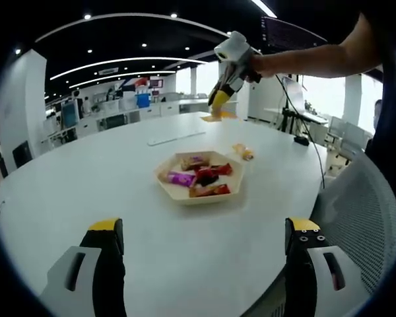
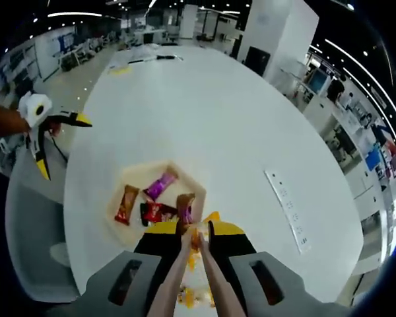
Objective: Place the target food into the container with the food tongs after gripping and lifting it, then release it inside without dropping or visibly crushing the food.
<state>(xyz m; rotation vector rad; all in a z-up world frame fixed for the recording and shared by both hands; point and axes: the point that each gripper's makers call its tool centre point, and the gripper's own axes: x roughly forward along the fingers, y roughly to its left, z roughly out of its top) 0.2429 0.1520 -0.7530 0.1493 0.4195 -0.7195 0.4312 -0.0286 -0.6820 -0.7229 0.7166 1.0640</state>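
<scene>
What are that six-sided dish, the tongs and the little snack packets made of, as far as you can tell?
The dish looks like pale pressed paper pulp or light wood: matte and beige, with a thin rim. The tongs seem to be bamboo or wood, judging by two slim, tan, dull arms. The snack packets appear to be plastic or foil film: glossy, with bright red, purple and brown printing. The table looks like a smooth white laminate.
</scene>
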